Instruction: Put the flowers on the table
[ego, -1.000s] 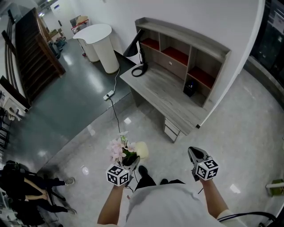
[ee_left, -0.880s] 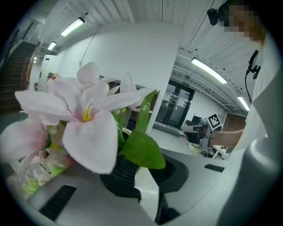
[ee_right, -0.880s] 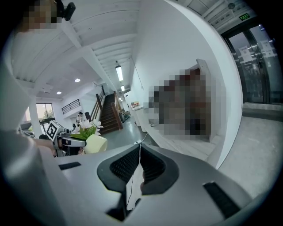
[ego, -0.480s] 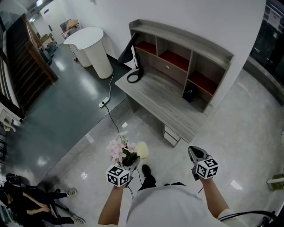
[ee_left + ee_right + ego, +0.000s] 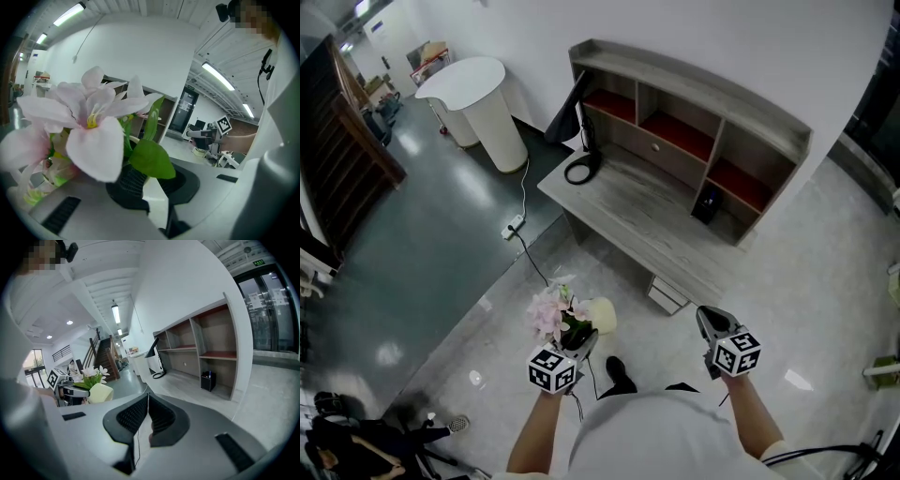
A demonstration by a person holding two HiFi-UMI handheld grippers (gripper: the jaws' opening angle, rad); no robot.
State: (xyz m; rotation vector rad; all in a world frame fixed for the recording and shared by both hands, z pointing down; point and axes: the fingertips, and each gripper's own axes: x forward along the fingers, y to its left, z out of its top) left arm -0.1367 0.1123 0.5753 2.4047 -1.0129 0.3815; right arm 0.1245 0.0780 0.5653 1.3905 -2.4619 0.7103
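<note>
In the head view the person stands on a pale, glossy stone floor (image 5: 825, 272), a gripper in each hand; the left gripper (image 5: 579, 339) is closed on a small cream round pot (image 5: 601, 314) of pale pink flowers (image 5: 549, 312) with green leaves, held upright in the air above the floor, well apart from the long grey wooden table (image 5: 642, 214) ahead; the right gripper (image 5: 710, 321) is level with it on the other side and carries nothing; the table has a shelved back with red-lined compartments, a black desk lamp (image 5: 580, 155) on its left end and a small black box (image 5: 705, 202) near its right; a white power strip (image 5: 513, 227) with its cable lies on the floor beside the table, and a white rounded counter (image 5: 484, 97) stands further left on dark flooring. In the left gripper view the petals (image 5: 89, 125) and a broad green leaf (image 5: 151, 159) fill the frame, rising just above the black ribbed pads, which stand partway closed with the pale pot wall between them. In the right gripper view the two black pads meet at their tips with nothing between them; beyond, the pot of flowers (image 5: 96, 380) shows at the left and the table (image 5: 187, 380) at the right.
</note>
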